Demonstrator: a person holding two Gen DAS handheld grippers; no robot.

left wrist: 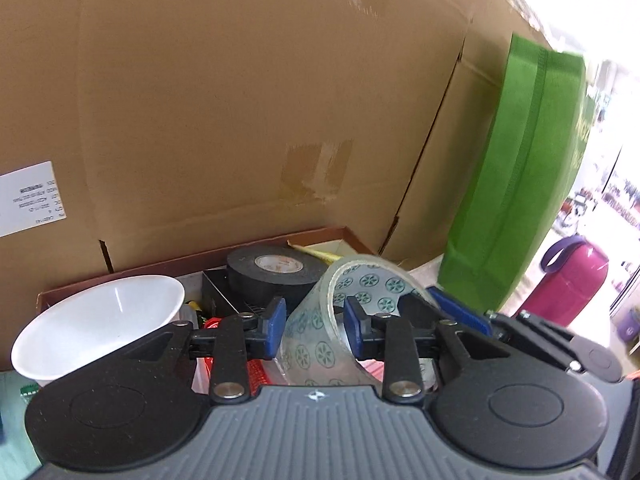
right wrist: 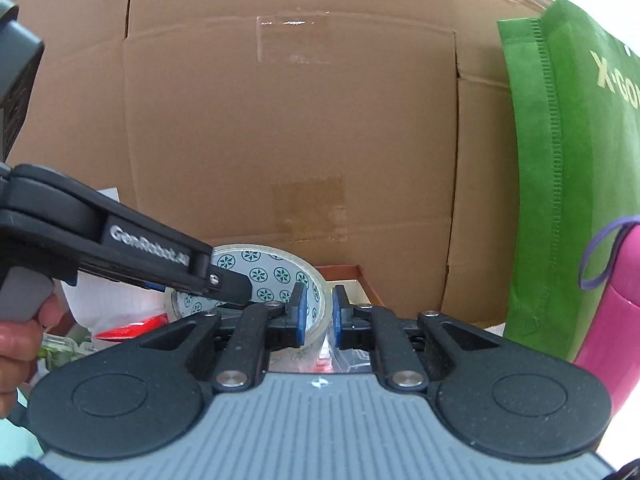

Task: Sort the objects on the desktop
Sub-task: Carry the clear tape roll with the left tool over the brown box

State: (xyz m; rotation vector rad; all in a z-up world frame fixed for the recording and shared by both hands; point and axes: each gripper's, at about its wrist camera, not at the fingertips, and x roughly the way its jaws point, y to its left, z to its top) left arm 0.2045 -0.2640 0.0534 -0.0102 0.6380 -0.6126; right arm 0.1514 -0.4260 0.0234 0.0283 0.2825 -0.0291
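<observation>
My right tongs (right wrist: pixel 319 312) pinch the wall of the clear tape roll (right wrist: pixel 256 276), held tilted over the brown tray (right wrist: pixel 362 278). My left tongs (left wrist: pixel 315 326) straddle the same wall, seemingly gripping. Black tape roll (left wrist: pixel 276 276) and white bowl (left wrist: pixel 100 320) sit behind.

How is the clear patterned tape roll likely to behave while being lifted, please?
The clear patterned tape roll is a hollow ring, so probably light. Its glossy film looks slippery. The right gripper pinches only its thin wall, so it might pivot; the left gripper spans its width.
</observation>
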